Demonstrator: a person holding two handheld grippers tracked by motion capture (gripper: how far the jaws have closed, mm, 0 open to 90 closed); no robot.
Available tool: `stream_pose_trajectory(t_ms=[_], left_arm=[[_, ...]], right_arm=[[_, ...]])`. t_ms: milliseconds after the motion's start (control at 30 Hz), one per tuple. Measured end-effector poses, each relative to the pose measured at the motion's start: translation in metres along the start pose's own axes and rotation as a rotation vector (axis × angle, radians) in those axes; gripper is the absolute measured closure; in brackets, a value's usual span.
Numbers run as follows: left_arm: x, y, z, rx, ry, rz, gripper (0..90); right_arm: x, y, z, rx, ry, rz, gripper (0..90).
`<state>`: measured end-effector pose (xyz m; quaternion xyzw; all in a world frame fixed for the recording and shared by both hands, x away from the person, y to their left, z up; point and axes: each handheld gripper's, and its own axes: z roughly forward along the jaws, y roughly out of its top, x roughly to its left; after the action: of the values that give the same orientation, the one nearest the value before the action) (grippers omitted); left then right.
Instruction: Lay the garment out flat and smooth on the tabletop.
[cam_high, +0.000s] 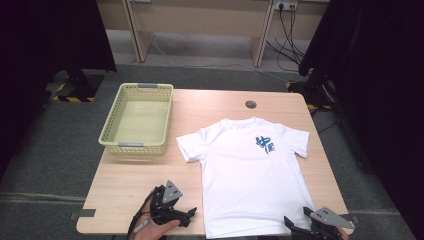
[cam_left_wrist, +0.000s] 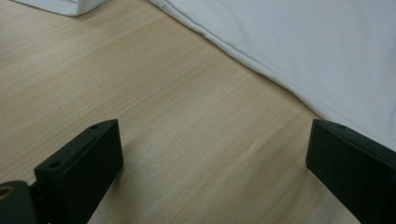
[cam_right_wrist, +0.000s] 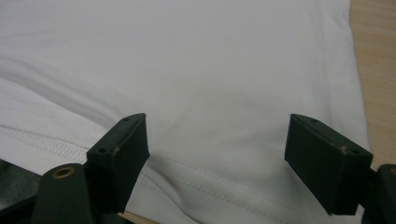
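A white T-shirt (cam_high: 250, 170) with a blue chest print lies flat, front up, on the wooden table (cam_high: 140, 185), its hem at the near edge. My left gripper (cam_high: 189, 216) rests low on the table just left of the shirt's lower left side, open, with bare wood between its jaws and the shirt's edge (cam_left_wrist: 289, 51) at the right jaw. My right gripper (cam_high: 295, 227) is at the shirt's lower right corner, open, its jaws spread over the white cloth (cam_right_wrist: 215, 88) near the hem seam (cam_right_wrist: 224, 189).
A pale yellow plastic basket (cam_high: 111, 131), with nothing in it, stands at the table's far left. A round cable hole (cam_high: 250, 104) sits near the far edge. Dark curtains flank the table, and desk legs with cables stand beyond it.
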<state>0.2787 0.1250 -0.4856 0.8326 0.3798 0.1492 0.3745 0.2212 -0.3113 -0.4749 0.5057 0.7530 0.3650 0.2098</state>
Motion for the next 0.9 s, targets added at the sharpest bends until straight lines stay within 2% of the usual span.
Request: stream_pose_trajectory(t_ms=[67,467,733,900], left_arm=[[-0.003,-0.002,0.000,0.006,0.004,0.022,1.3],[-0.014,-0.016,-0.013,-0.004,0.000,0.027,0.0],[-0.018,-0.024,-0.021,-0.011,0.004,0.018,0.0],[-0.020,-0.028,-0.024,-0.016,0.009,0.017,0.0]], right_arm=[[0.000,-0.002,-0.002,-0.004,-0.004,0.013,19.8],[0.005,-0.013,-0.013,-0.023,-0.007,0.013,19.4],[0.006,-0.021,-0.018,-0.022,0.015,0.024,16.5],[0.007,-0.025,-0.024,-0.032,-0.004,0.021,16.4]])
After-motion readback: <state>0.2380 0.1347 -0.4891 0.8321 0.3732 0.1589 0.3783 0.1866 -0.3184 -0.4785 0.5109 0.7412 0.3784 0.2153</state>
